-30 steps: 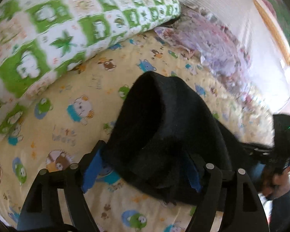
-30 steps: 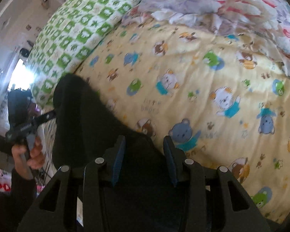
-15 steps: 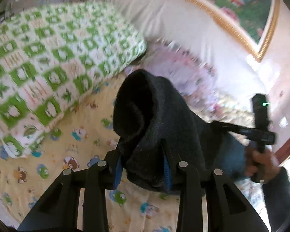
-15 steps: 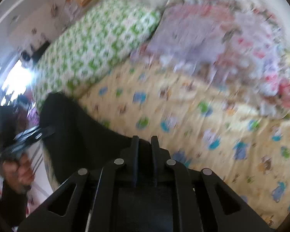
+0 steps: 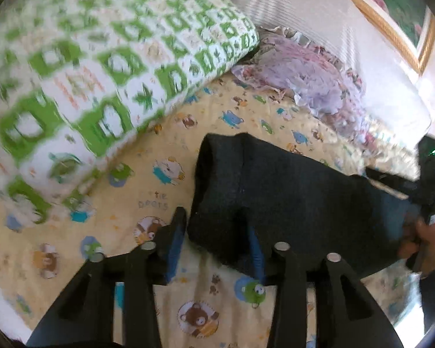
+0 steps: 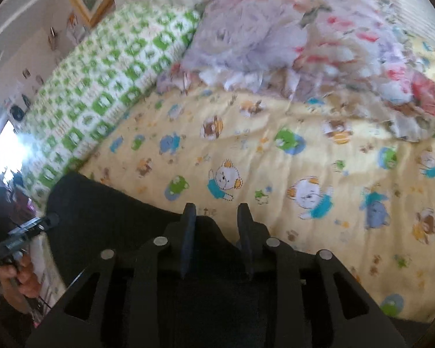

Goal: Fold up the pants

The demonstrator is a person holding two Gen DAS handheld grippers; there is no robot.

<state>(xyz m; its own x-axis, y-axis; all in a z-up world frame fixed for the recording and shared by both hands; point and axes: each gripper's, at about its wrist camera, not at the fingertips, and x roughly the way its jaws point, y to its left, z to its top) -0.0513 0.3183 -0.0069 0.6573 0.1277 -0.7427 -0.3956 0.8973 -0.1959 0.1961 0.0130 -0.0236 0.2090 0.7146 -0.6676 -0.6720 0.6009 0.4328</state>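
One pair of dark, soft-knit pants [image 5: 275, 191] lies bunched on the bed's yellow bear-print sheet [image 6: 275, 156]; left gripper [image 5: 214, 232] and right gripper [image 6: 214, 223], jaws just opening, both straddle cloth, unclamped; one green-checked pillow [image 5: 101, 66].

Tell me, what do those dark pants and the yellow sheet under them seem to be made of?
The pants look like a thick, soft knit or fleece: matte, slightly fuzzy, near-black, bending in rounded folds rather than sharp creases. The sheet looks like thin woven cotton, though I can't be sure: matte pale yellow with printed cartoon animals and shallow wrinkles. Blur hides any weave.
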